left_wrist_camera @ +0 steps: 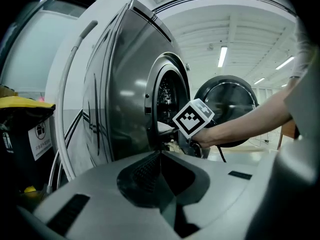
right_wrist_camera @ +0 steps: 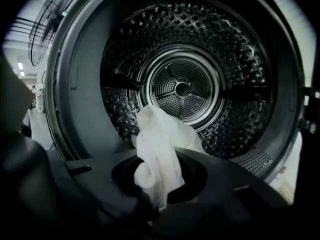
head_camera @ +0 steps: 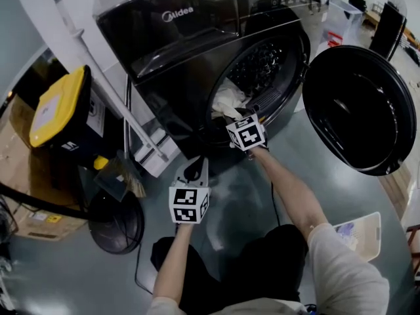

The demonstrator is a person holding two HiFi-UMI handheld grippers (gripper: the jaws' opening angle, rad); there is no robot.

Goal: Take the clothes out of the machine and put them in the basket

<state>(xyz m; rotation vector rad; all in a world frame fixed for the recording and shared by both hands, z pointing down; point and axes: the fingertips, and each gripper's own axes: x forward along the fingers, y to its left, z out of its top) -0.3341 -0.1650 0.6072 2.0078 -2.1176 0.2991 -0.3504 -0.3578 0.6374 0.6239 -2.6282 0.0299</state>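
Here the right gripper (right_wrist_camera: 152, 204) pinches one white cloth (right_wrist_camera: 160, 149); the left gripper (left_wrist_camera: 161, 156) is pressed together, empty.

Grey floor (head_camera: 65, 274) w/ yellow-lid bin (head_camera: 59, 107), strip lights (left_wrist_camera: 222, 56)

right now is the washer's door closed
No, the round door stands swung wide open, to the right of the drum opening of the machine in the head view.

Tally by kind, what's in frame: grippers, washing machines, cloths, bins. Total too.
Grippers: 2 (left gripper, right gripper)
Washing machine: 1
White cloth: 1
Yellow-lidded bin: 1
Total: 5
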